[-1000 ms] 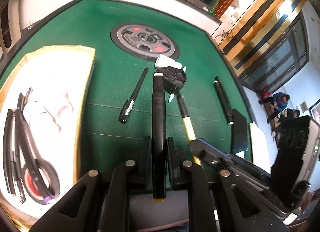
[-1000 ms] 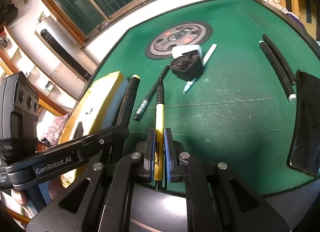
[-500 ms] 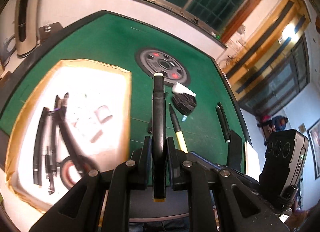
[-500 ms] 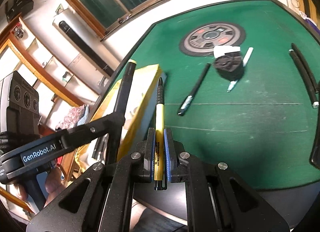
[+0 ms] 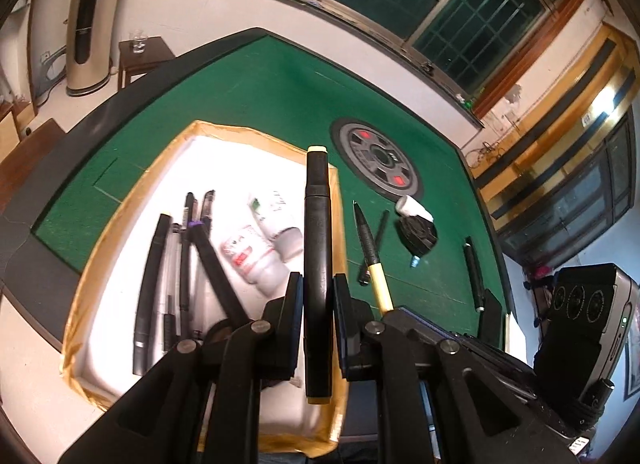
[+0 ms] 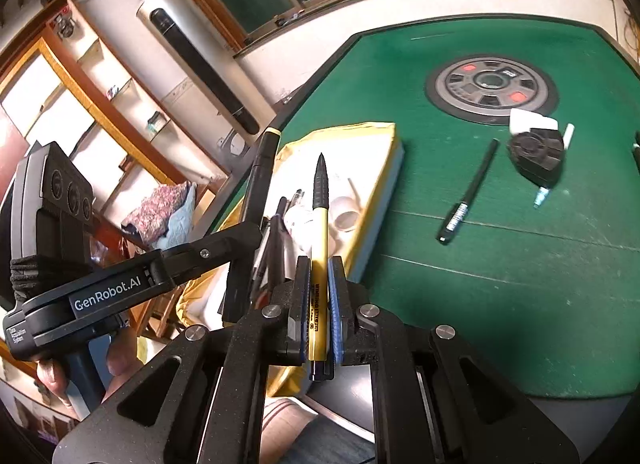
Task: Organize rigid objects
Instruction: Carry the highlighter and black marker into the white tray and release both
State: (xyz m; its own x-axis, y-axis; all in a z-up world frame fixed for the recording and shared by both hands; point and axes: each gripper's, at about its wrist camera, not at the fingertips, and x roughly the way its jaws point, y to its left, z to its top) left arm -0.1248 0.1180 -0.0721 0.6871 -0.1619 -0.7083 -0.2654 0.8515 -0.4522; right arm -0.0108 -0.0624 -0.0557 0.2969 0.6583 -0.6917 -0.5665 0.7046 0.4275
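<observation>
My left gripper (image 5: 317, 288) is shut on a thick black marker (image 5: 317, 240) with a cream tip, held above the right edge of a yellow-rimmed white tray (image 5: 120, 224). The tray holds several pens (image 5: 184, 264) and two small white bottles (image 5: 256, 260). My right gripper (image 6: 319, 288) is shut on a yellow pen (image 6: 319, 248) with a black tip, held over the tray's (image 6: 380, 168) near corner. The yellow pen also shows in the left wrist view (image 5: 374, 264), and the left gripper's marker shows in the right wrist view (image 6: 260, 180).
On the green table (image 6: 520, 264) lie a loose black pen (image 6: 468, 196), a black tape dispenser (image 6: 538, 152) over a white pen, a round grey disc (image 6: 492, 84) and a black pen at the right (image 5: 474, 268). A dark flat object (image 5: 492, 312) lies near the table edge.
Both grippers have moved left with their pens, from over the green table to over the white tray. Both stay shut on their pens.
</observation>
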